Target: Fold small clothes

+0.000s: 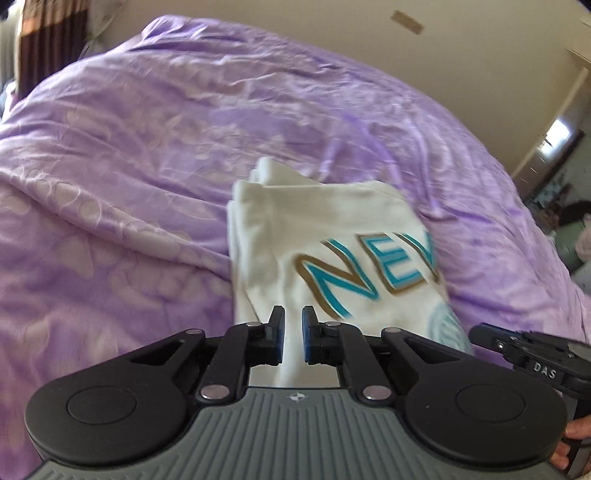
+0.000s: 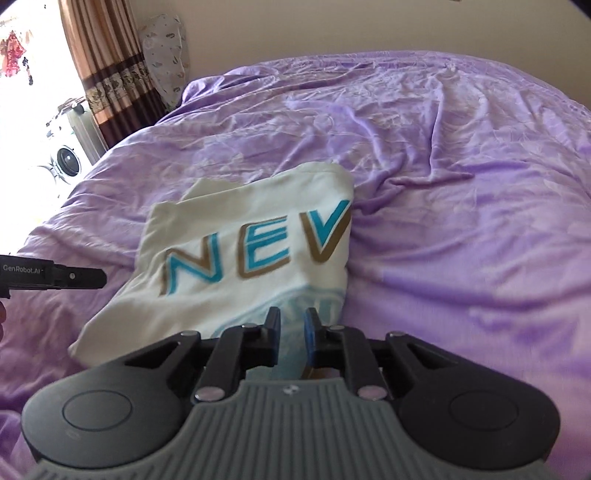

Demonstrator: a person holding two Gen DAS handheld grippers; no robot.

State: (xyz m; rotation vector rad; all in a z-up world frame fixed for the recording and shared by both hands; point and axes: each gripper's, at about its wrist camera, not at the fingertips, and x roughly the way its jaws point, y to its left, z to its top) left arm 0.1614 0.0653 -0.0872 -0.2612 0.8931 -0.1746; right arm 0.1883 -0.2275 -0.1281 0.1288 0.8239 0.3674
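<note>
Left gripper point(image 1: 293, 317): black linkage fingers with blue pads, jaws narrowly parted, white cloth visible in the gap. Can't tell if the pads actually pinch it or just sit over it.

Right gripper point(image 2: 293, 319): same build, same narrow gap, over the near edge of the shirt where a pale blue print shows. Can't tell if it grips either.

Each gripper appears in the other's view: the right one at the right edge of the left view, the left one at the left edge of the right view, beside the shirt.

Folded white cotton T-shirt point(image 2: 236, 254) with teal-and-gold "NEV" lettering lies just beyond both grippers on the wrinkled lilac patterned bedspread point(image 2: 461, 206).

Far left: brown striped curtain point(image 2: 107, 70), bright window. Cream wall point(image 1: 295, 22) behind the bed.
</note>
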